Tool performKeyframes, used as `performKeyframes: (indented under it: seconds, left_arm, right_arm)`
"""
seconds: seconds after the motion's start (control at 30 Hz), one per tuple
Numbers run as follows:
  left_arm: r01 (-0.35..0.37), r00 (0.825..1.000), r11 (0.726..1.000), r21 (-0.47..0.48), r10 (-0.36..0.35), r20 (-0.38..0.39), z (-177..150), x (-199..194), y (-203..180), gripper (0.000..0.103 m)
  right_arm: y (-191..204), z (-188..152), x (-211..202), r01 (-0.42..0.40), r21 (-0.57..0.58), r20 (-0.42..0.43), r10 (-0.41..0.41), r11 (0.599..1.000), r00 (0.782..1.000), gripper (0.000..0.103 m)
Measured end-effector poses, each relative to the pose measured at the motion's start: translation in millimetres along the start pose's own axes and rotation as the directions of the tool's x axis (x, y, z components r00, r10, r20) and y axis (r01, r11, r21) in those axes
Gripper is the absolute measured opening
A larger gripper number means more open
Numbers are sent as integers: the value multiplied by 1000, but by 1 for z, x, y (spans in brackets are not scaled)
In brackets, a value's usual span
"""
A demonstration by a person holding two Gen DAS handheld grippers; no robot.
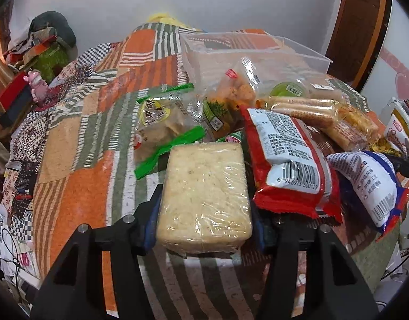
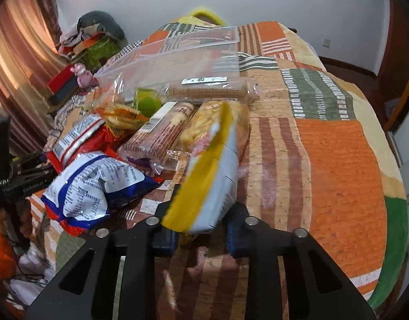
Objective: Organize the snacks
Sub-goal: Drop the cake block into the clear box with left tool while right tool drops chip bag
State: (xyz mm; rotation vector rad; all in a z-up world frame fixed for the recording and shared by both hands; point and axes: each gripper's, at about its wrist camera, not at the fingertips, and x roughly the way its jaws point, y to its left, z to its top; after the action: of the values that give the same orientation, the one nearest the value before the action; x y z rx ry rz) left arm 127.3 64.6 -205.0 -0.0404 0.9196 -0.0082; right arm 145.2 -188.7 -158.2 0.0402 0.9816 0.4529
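A patchwork blanket in orange, green and striped squares covers the whole surface in both views, with a pale wall behind it and a pile of clutter in the upper left of each frame.

In the left wrist view, the left gripper sits at the bottom centre, its fingers clamped on either side of a pale block-shaped snack wrapped in clear film. Just right of it lies a red packet with a white label and barcode, and beyond that, at the right edge, a blue and white packet. Above the block rests a clear bag with green sealed ends. A clear plastic bin stands in the upper centre, behind a heap of rolled biscuits and other wrapped snacks.

In the right wrist view, the right gripper holds a yellow and white packet, pinched between its fingers and tilted up toward the centre of the frame. The blue and white packet lies to its left, touching the red one. A brown biscuit pack lies mid-frame, the clear bin above it.
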Motion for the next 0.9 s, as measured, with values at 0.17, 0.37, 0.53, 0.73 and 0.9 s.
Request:
performKeyframes:
  seconds: [0.17, 0.37, 0.53, 0.73, 0.9]
  left_arm:
    - [-23, 999, 1000, -10, 23, 39, 2, -16, 6, 55]
    - [-40, 994, 999, -19, 41, 102, 14, -38, 12, 55]
    - [-30, 985, 999, -13, 32, 167, 35, -54, 9, 55]
    - [-14, 972, 1000, 1, 14, 235, 66, -63, 1, 55]
    - [-13, 960, 1000, 2, 12, 279, 93, -61, -6, 55]
  right_arm:
    - [3, 3, -9, 18, -8, 33, -17, 1000, 999, 20]
    - [8, 16, -25, 24, -25, 99, -22, 999, 995, 19]
    - [10, 36, -34, 24, -39, 157, -18, 999, 987, 19]
    - [16, 63, -41, 25, -65, 224, -10, 998, 975, 19]
    - [22, 85, -39, 23, -76, 269, -2, 997, 963, 19]
